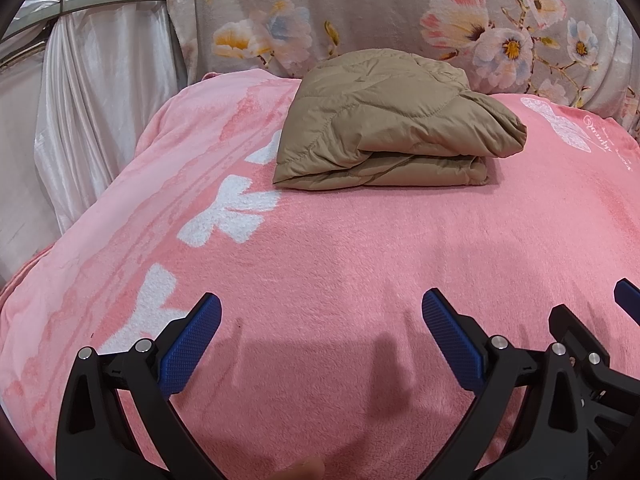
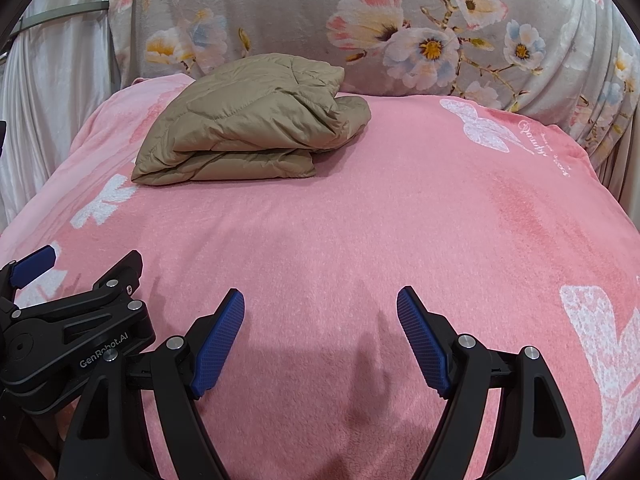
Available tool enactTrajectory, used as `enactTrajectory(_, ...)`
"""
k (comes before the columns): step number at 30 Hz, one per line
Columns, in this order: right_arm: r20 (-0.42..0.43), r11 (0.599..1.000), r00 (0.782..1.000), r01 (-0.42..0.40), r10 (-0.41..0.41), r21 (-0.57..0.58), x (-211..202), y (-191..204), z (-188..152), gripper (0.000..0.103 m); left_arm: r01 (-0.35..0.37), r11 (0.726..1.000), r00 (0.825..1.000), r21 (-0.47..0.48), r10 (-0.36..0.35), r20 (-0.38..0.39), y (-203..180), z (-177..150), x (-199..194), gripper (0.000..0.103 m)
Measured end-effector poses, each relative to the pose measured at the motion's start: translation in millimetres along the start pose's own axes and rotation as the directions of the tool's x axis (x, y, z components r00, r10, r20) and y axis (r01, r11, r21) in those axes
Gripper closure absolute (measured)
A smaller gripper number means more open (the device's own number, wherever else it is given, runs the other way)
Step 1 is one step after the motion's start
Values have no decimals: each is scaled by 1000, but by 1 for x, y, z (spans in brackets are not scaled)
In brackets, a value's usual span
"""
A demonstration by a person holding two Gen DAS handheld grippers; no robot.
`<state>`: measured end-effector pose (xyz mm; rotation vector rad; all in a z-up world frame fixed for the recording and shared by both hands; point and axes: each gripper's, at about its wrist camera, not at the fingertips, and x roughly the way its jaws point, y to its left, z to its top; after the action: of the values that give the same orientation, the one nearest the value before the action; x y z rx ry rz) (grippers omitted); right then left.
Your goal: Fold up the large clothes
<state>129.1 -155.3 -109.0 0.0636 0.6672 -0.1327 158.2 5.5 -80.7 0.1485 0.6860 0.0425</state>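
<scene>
A tan quilted jacket (image 1: 392,128) lies folded into a thick bundle at the far side of the pink blanket (image 1: 340,248); it also shows in the right wrist view (image 2: 248,124), far left. My left gripper (image 1: 320,304) is open and empty, low over the near part of the blanket, well short of the jacket. My right gripper (image 2: 320,300) is open and empty too, beside the left one. The right gripper's fingertip (image 1: 626,294) shows at the left view's right edge; the left gripper's body (image 2: 80,320) shows at the right view's lower left.
A grey floral blanket (image 1: 400,12) stands upright behind the pink surface. White satin curtains (image 1: 88,88) hang at the left. The pink blanket (image 2: 400,220) has white butterfly prints and drops off at its left and right edges.
</scene>
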Motion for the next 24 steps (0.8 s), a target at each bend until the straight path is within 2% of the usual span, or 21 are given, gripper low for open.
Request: enactTrajectory(24, 2, 1000, 1000, 2, -2, -2, 0, -2, 1, 27, -3, 1000, 1000, 1, 3, 8, 1, 2, -3, 6)
